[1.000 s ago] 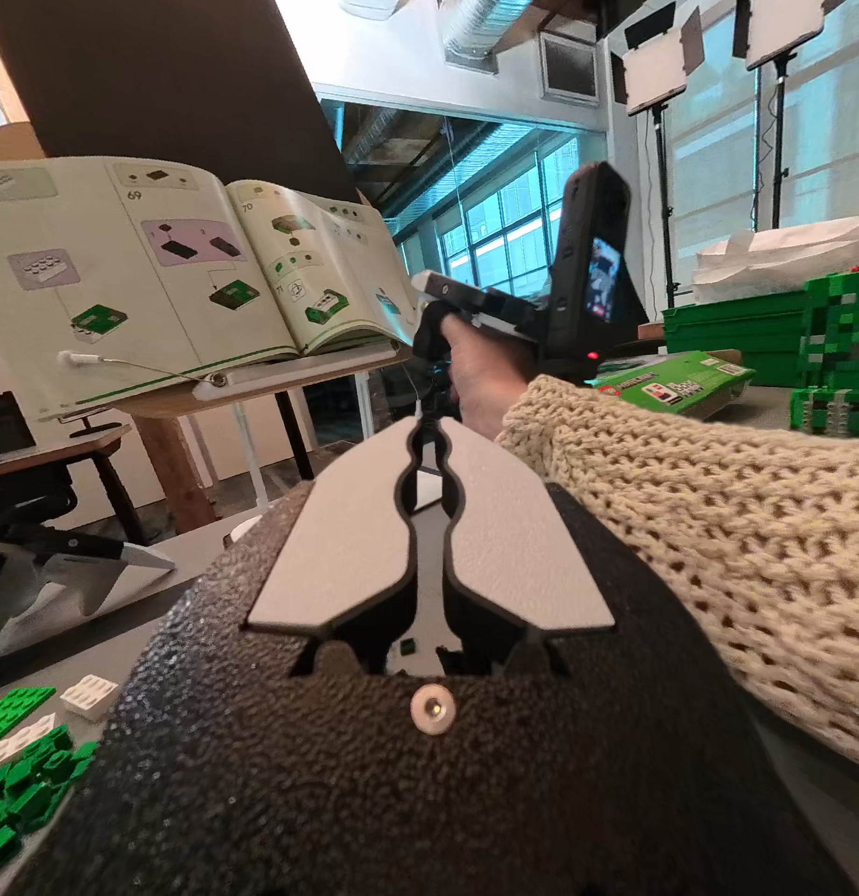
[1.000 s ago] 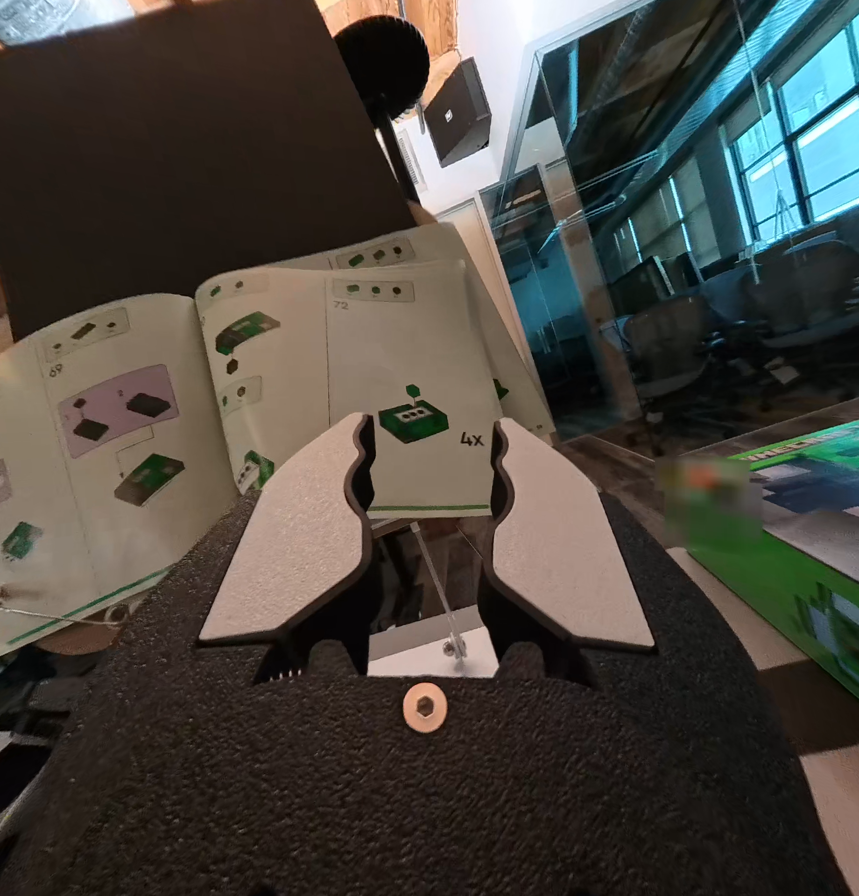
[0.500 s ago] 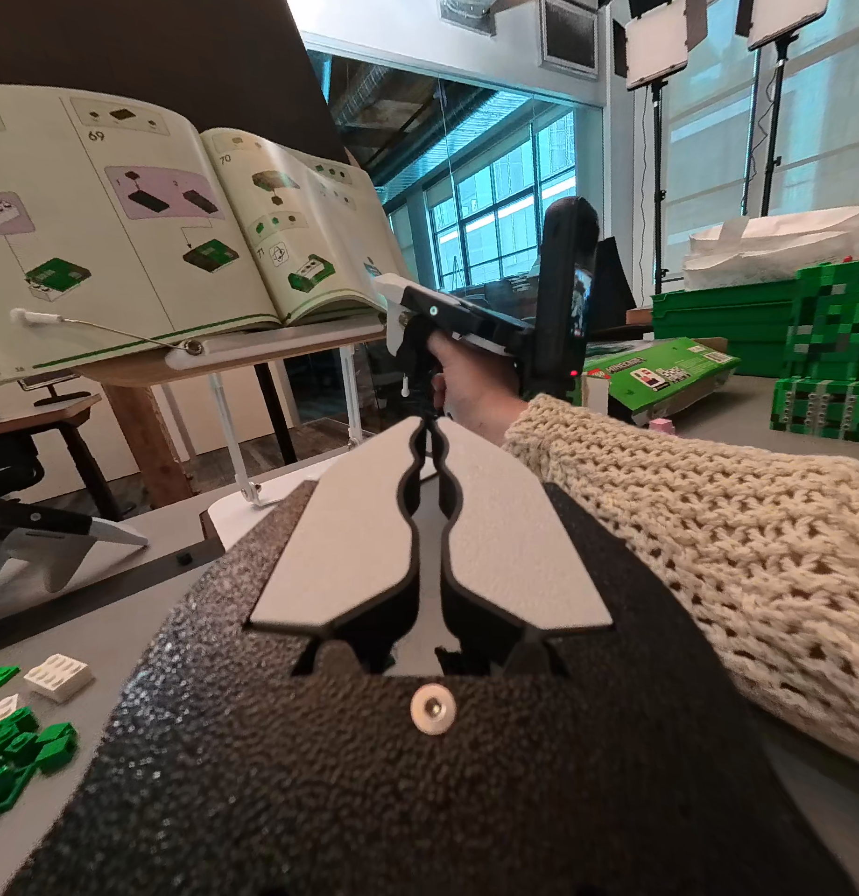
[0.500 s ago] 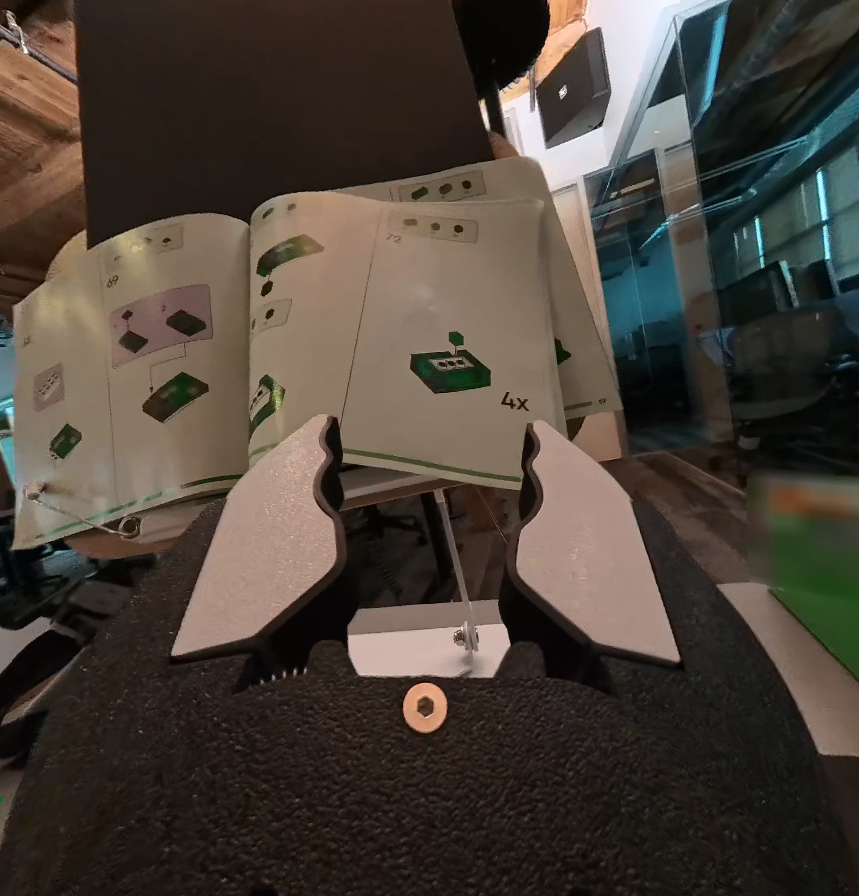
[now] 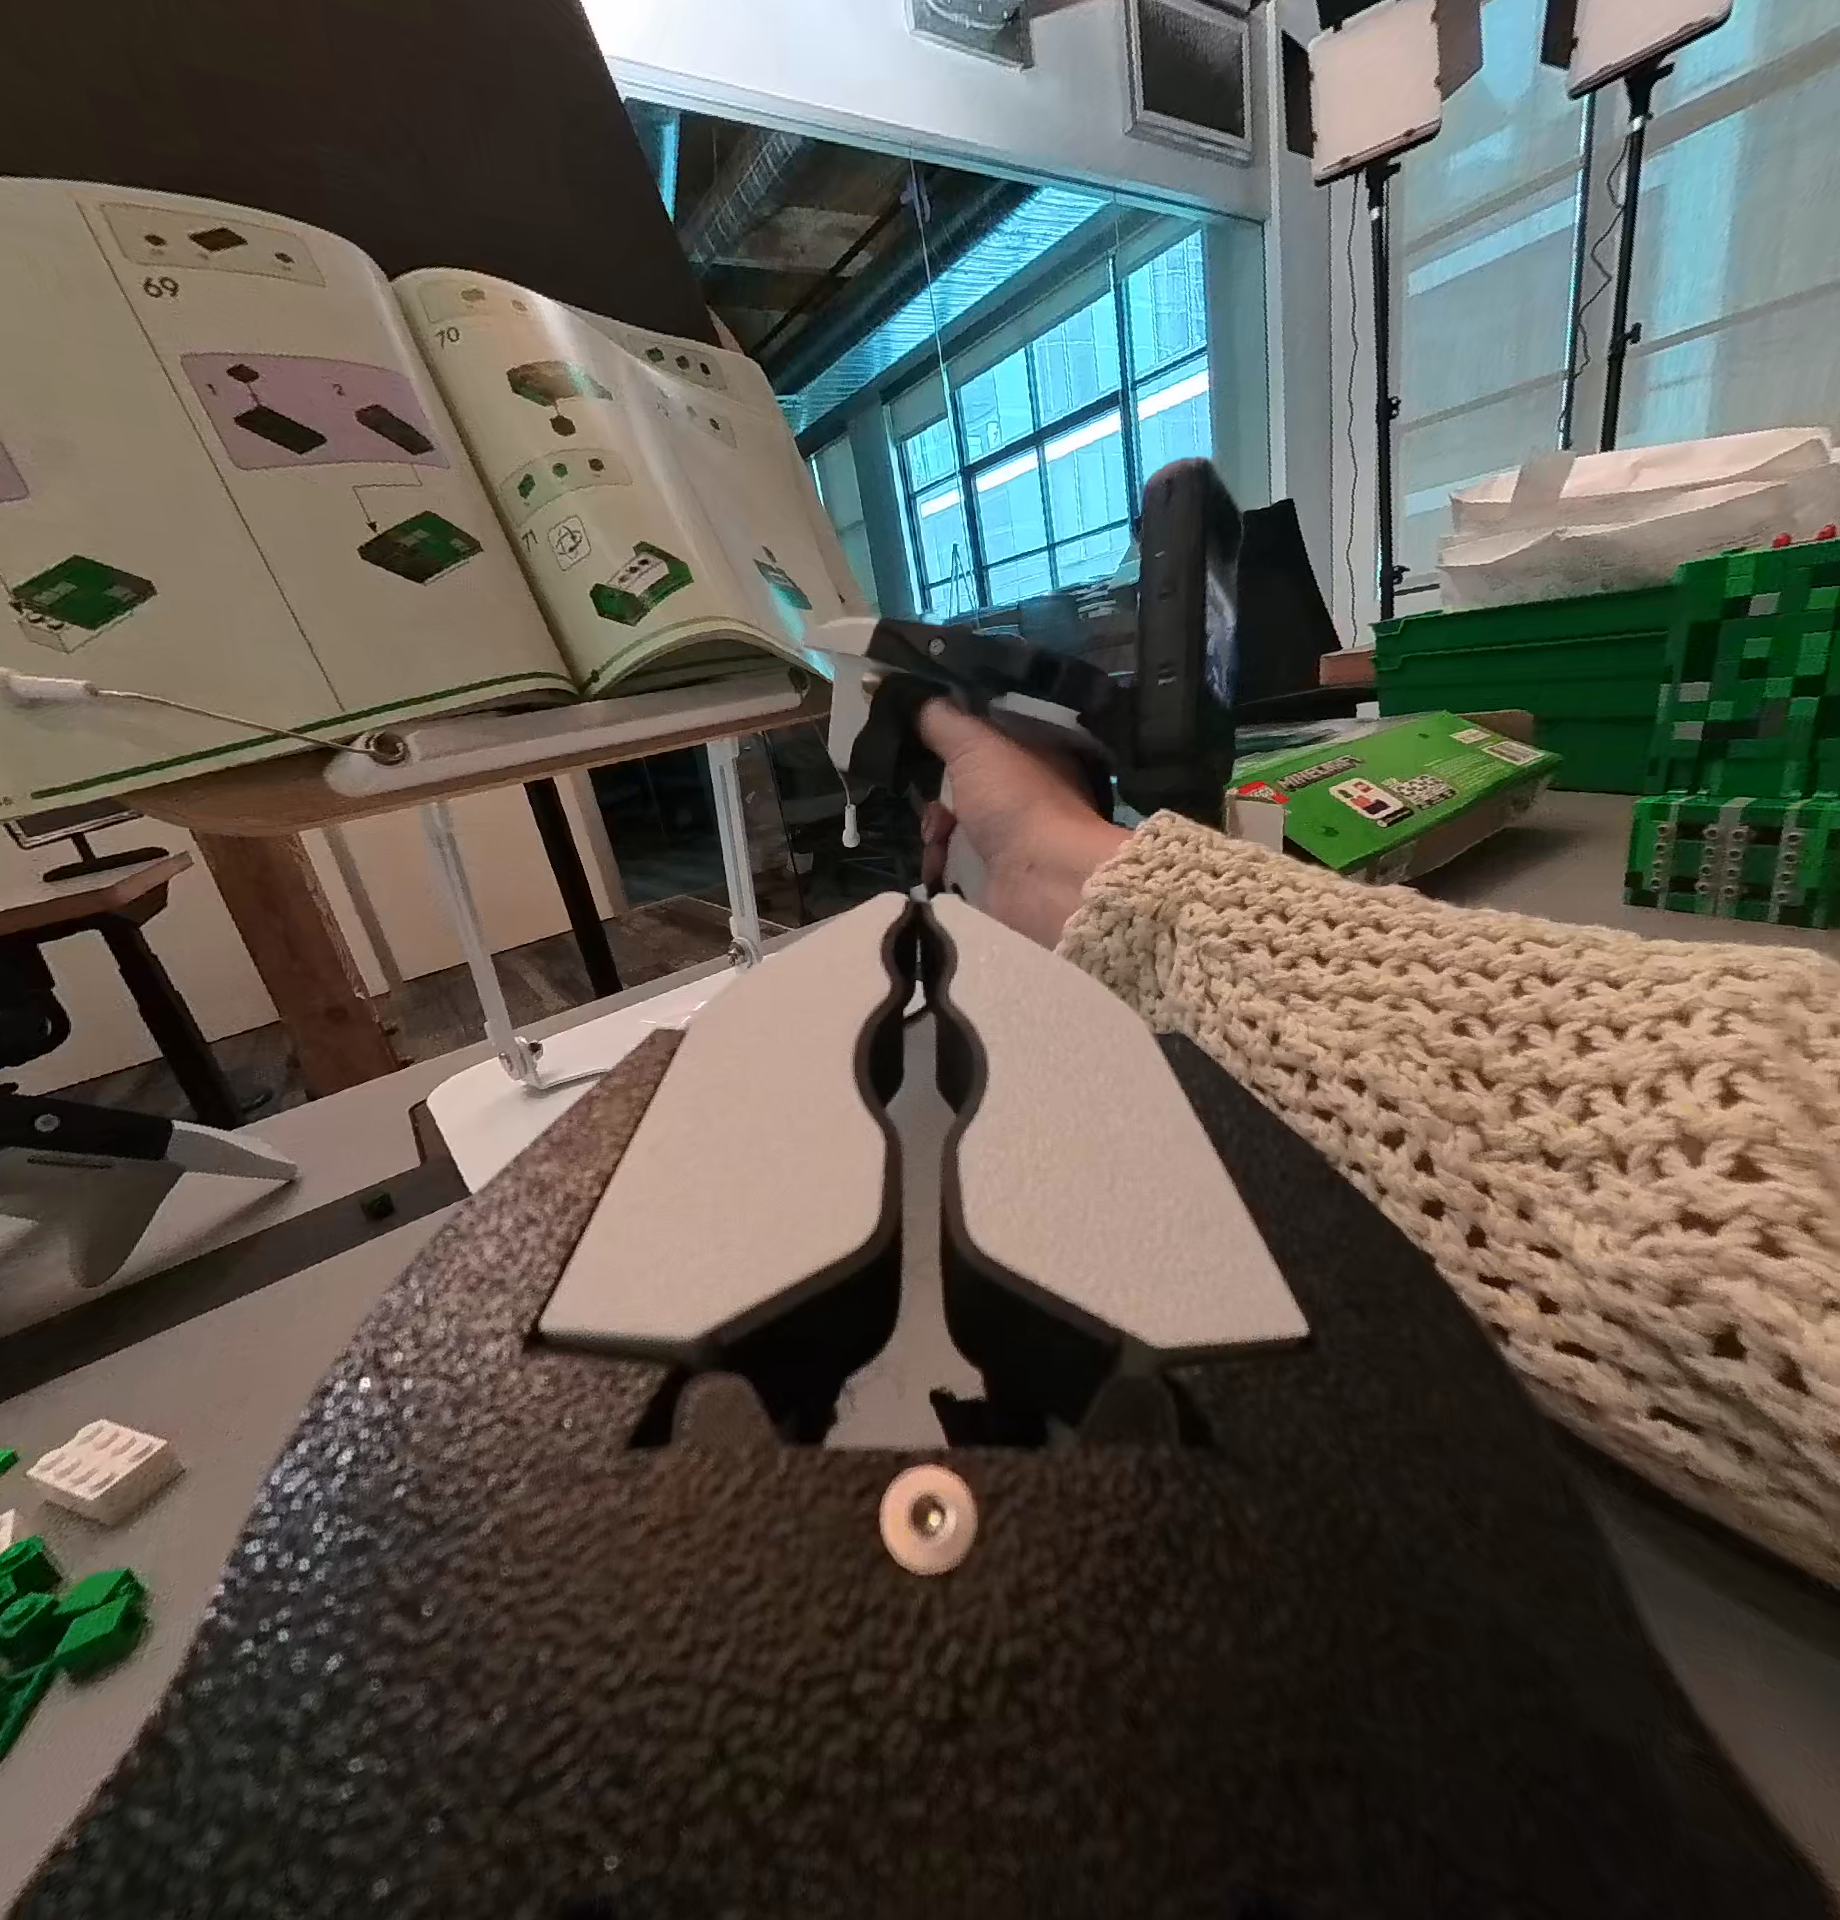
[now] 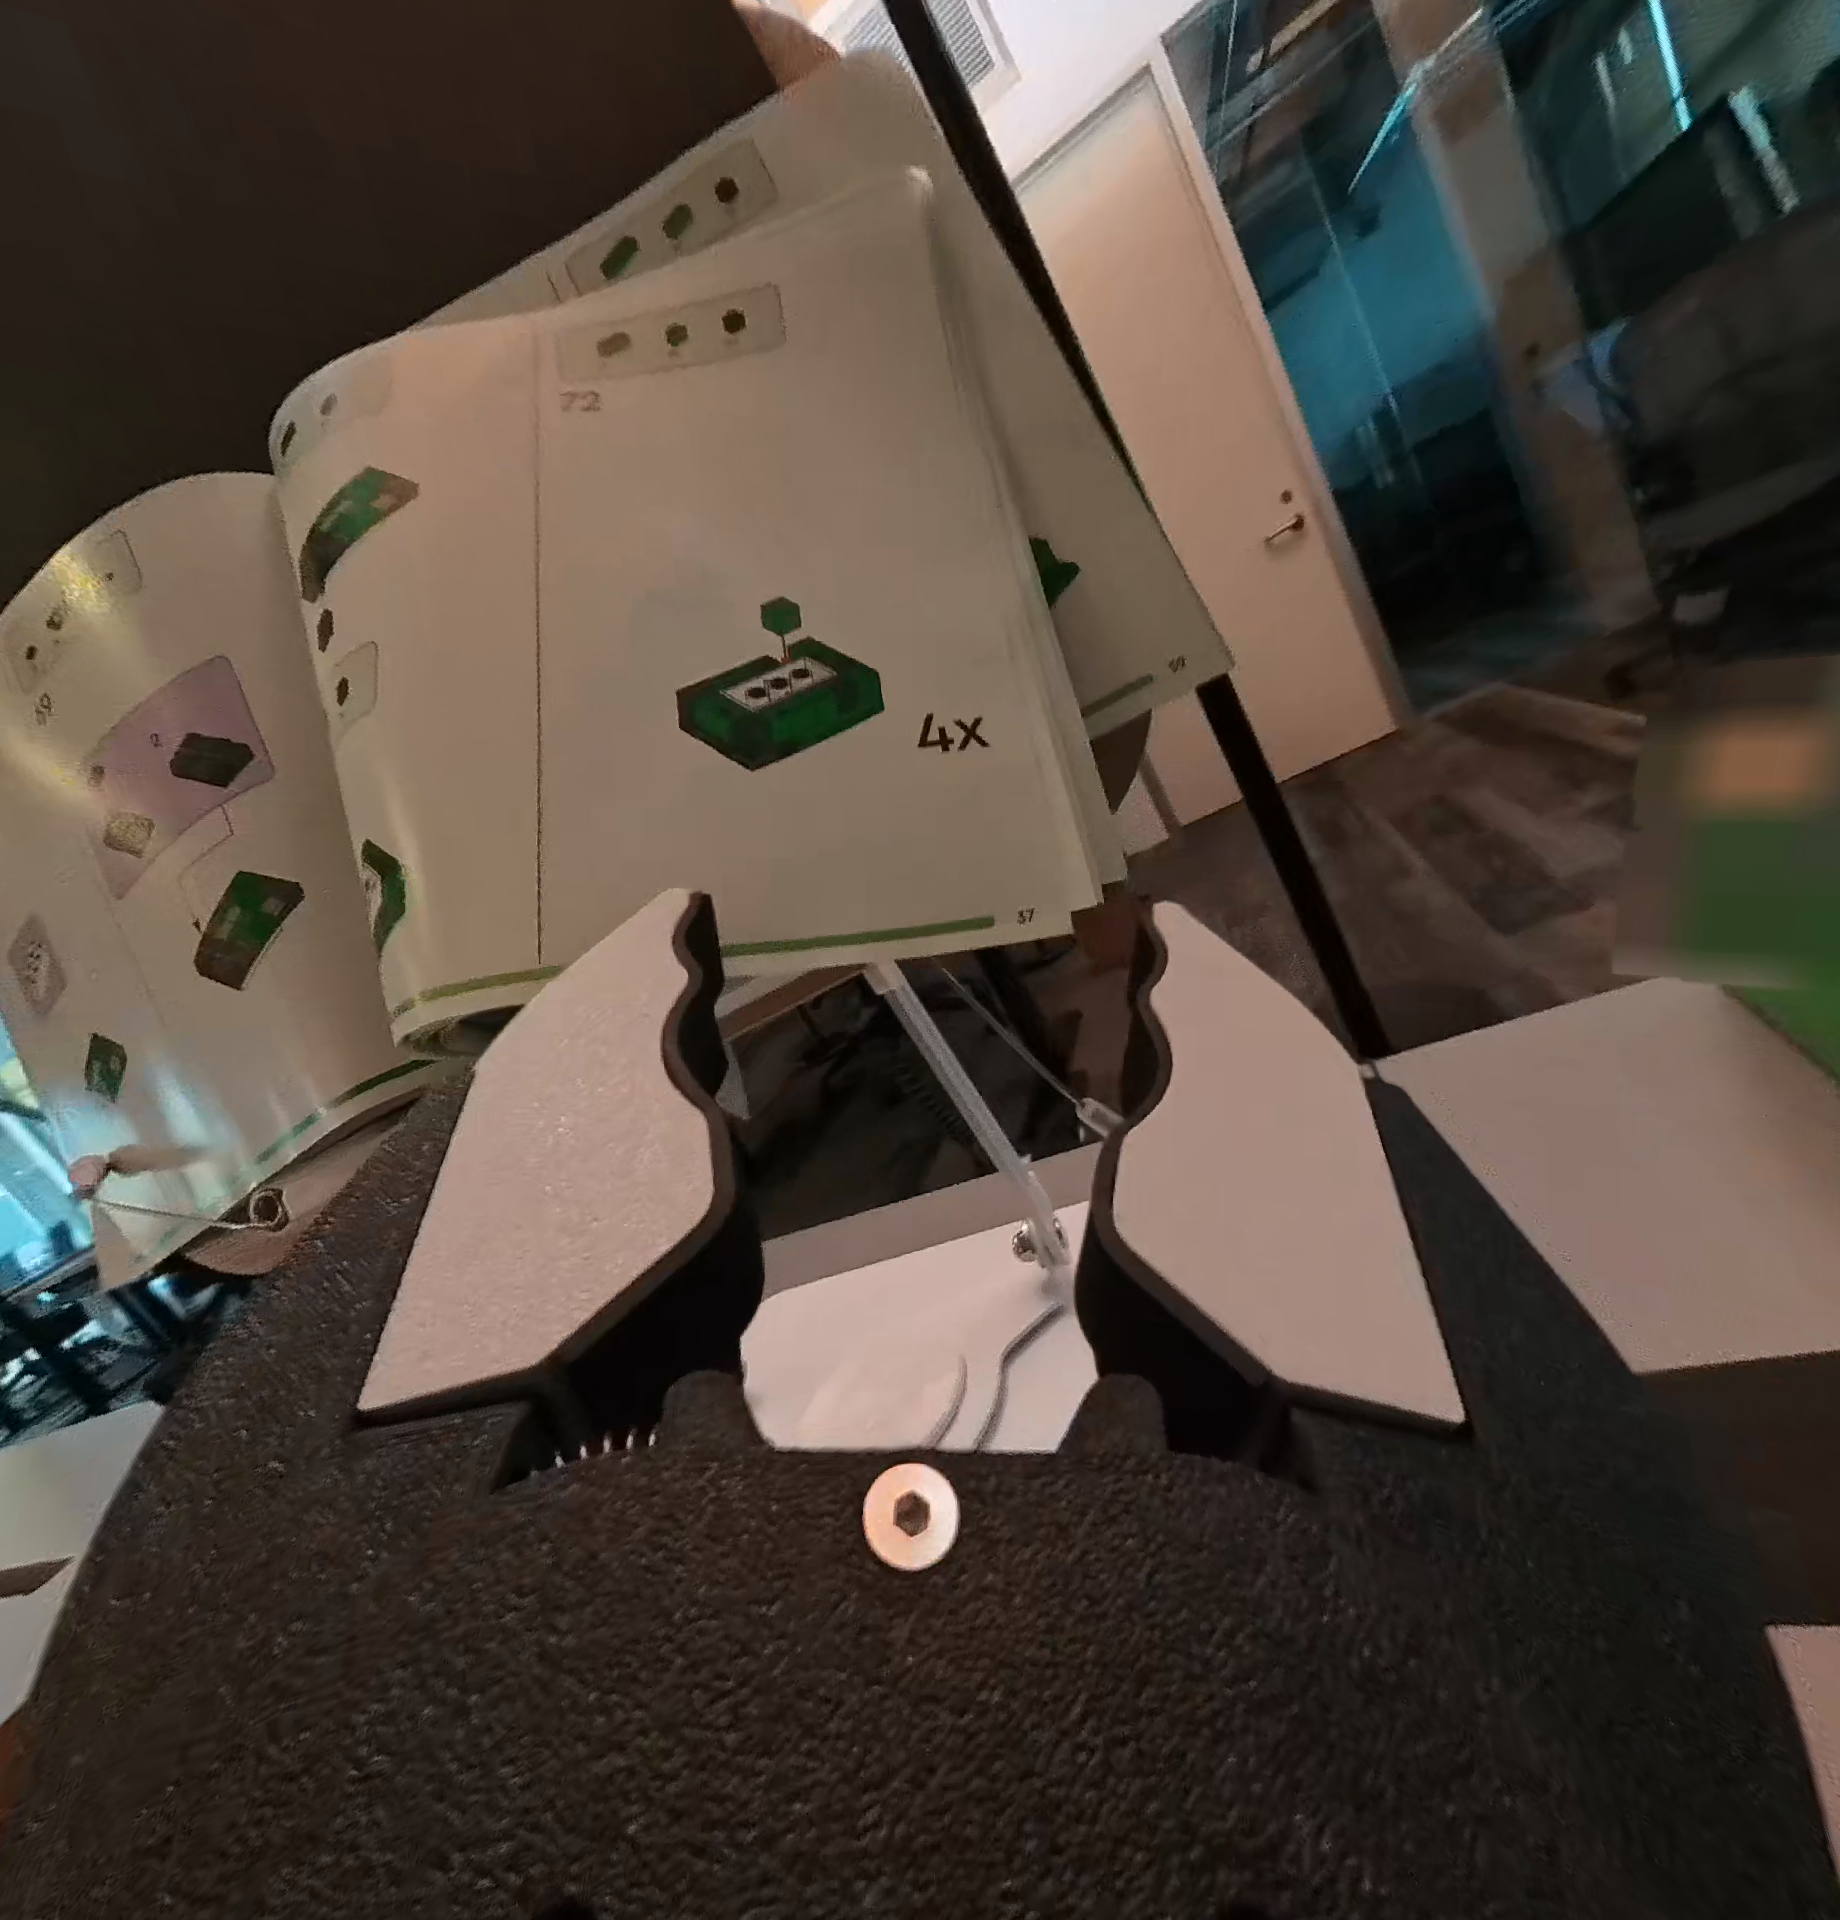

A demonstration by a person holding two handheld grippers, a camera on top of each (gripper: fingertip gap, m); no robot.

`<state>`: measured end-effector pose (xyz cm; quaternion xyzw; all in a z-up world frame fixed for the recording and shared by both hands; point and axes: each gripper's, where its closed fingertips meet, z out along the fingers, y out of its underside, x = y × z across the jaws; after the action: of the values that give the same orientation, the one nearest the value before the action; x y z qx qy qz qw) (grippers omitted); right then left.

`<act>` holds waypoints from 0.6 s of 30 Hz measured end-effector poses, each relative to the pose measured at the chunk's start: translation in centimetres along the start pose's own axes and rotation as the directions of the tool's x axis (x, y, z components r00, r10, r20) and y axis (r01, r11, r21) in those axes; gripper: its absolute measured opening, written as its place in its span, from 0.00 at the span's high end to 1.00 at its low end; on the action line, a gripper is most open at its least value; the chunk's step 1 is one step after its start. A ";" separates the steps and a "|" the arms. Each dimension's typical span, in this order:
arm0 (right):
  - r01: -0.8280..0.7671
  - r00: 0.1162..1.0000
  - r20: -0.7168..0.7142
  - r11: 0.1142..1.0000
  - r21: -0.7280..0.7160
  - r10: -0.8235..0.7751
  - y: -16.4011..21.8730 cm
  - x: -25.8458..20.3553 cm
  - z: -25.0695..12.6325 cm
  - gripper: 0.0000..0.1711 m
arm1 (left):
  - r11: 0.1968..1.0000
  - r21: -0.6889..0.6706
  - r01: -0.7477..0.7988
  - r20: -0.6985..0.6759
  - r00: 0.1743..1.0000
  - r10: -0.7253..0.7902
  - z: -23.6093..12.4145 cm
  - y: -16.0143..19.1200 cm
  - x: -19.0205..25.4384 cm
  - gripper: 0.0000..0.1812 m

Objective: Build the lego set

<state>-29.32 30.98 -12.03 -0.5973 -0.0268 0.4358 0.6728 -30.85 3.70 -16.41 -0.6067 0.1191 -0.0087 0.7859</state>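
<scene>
An open instruction booklet [image 5: 272, 499] rests on a white and wood stand [image 5: 542, 738] at the back left. My left gripper [image 5: 921, 909] is shut and empty, held above the grey table. My right gripper [image 6: 926, 925] is open and empty, right below the booklet's right-hand page [image 6: 770, 623]; it also shows in the left wrist view [image 5: 874, 665], at the book's right edge, held by a hand in a cream knit sleeve [image 5: 1467, 1122]. Loose green bricks [image 5: 33, 1631] and a white brick [image 5: 105, 1470] lie at the lower left. A built green model [image 5: 1778, 727] stands at the far right.
A green lego box [image 5: 1394, 790] lies on the table behind the sleeve, with green bins [image 5: 1518, 665] and white paper bags behind it. The stand's white base [image 6: 916, 1351] sits under my right gripper. A dark board backs the booklet. Light stands rise at the back right. The grippers' ends are close to 30 centimetres from one another.
My right gripper has moved closer to the booklet's right-hand page and opened wider. My left gripper has stayed shut, its view tilting down and drifting right.
</scene>
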 end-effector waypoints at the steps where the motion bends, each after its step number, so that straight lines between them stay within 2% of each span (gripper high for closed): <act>1: -0.009 1.000 0.003 1.000 -0.013 0.009 0.3 0.0 0.1 0.58 | 1.000 0.000 -0.001 -0.001 1.000 0.001 0.0 0.0 0.0 1.00; 10: -0.110 0.992 0.063 0.994 0.004 0.110 0.6 -0.4 0.3 0.61 | 1.000 -0.004 -0.008 -0.012 1.000 0.008 0.1 0.1 0.2 1.00; 18: -0.063 0.995 0.074 0.997 0.040 0.060 0.4 -0.8 0.2 0.66 | 1.000 -0.008 -0.021 -0.026 0.999 0.021 0.1 0.1 0.5 1.00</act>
<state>-30.10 30.64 -11.90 -0.5672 -0.0234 0.4782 0.6701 -30.35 3.75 -16.61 -0.6085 0.1357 -0.0078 0.7818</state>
